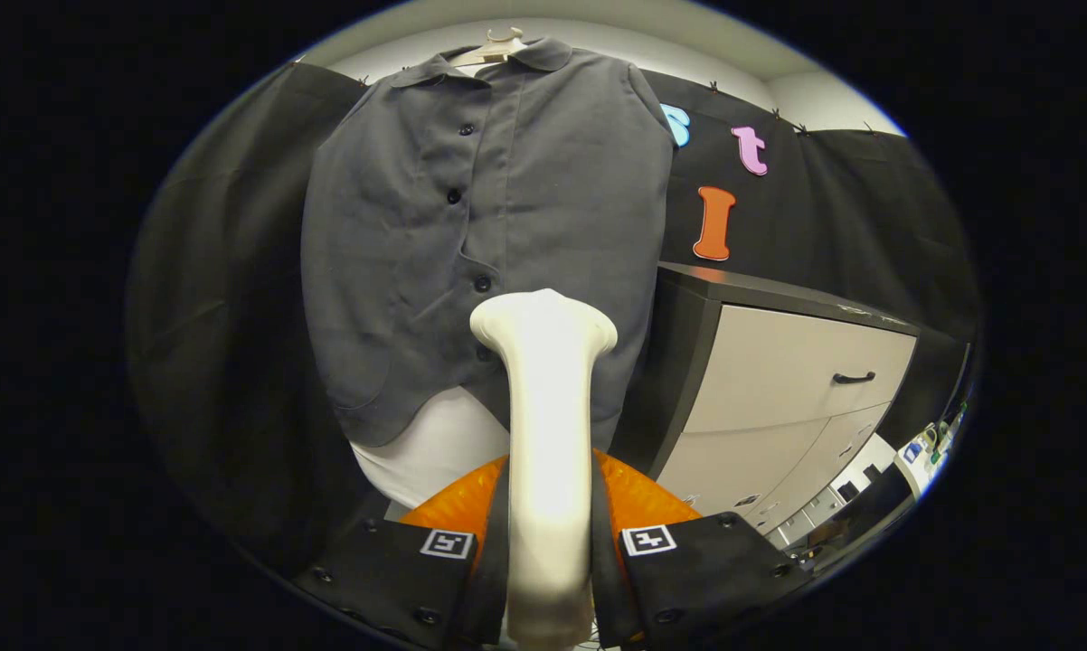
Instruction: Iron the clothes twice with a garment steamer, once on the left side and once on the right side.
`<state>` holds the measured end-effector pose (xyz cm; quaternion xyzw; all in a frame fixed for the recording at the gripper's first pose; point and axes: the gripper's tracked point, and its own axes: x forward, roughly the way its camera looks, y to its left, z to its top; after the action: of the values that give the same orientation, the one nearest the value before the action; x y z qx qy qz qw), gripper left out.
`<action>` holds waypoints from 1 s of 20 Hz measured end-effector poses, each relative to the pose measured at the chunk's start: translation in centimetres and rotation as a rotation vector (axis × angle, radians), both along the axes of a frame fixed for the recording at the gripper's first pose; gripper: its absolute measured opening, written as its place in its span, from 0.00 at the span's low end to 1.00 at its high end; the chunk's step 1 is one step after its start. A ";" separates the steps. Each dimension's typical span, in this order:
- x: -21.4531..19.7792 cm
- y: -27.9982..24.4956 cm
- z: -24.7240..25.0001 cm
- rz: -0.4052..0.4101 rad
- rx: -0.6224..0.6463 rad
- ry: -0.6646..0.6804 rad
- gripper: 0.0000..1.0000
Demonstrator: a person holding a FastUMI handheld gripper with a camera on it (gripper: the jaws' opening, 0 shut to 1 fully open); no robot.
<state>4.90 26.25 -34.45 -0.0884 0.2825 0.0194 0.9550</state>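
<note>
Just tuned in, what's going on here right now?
The handheld gripper is shut on the white garment steamer, whose handle runs up between the fingers. Its head points at the grey buttoned shirt hanging on a hanger, roughly at the button line near the hem. Whether the head touches the fabric cannot be told. A cabinet stands beside the shirt.
</note>
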 end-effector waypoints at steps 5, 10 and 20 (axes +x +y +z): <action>0.0 0.3 2.7 -0.016 0.015 -0.051 0.46; 0.7 1.6 9.5 -0.073 -0.008 -0.192 0.46; 3.5 8.9 21.5 -0.075 -0.019 -0.445 0.45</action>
<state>8.39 35.11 -13.00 -0.0889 0.0682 -0.0388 0.9929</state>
